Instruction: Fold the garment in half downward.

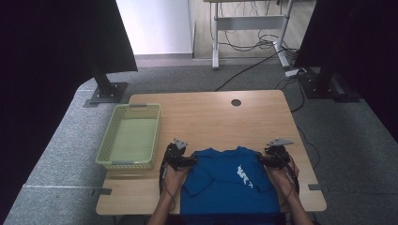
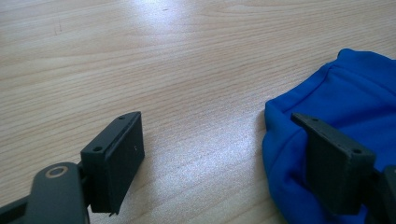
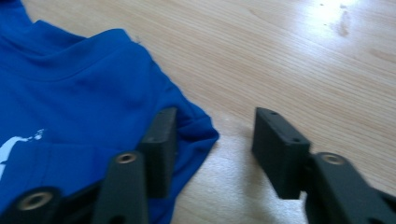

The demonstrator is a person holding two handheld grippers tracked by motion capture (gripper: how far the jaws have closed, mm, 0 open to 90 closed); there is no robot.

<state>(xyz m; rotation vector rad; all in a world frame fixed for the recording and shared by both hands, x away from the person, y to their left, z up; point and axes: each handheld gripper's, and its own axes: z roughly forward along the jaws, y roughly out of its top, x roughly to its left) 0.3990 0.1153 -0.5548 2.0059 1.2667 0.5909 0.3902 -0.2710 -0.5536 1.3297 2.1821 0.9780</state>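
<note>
A blue T-shirt (image 1: pixel 230 180) with a white print lies spread on the near part of the wooden table (image 1: pixel 211 122), its hem hanging over the front edge. My left gripper (image 1: pixel 191 161) sits at the shirt's left shoulder and is open. In the left gripper view, my left gripper (image 2: pixel 217 121) has one jaw over the blue T-shirt (image 2: pixel 355 88) and the other over bare wood. My right gripper (image 1: pixel 263 159) is at the right shoulder, also open. Seen up close, my right gripper (image 3: pixel 215 116) has its left jaw on the edge of the blue T-shirt (image 3: pixel 84 93), with the cloth's corner reaching into the gap.
A pale green plastic basket (image 1: pixel 112 140) stands with nothing in it at the table's left side. A round cable hole (image 1: pixel 236 102) is near the far edge. Bare wood stretches between the shirt and the far edge. Dark stands and cables are on the floor beyond.
</note>
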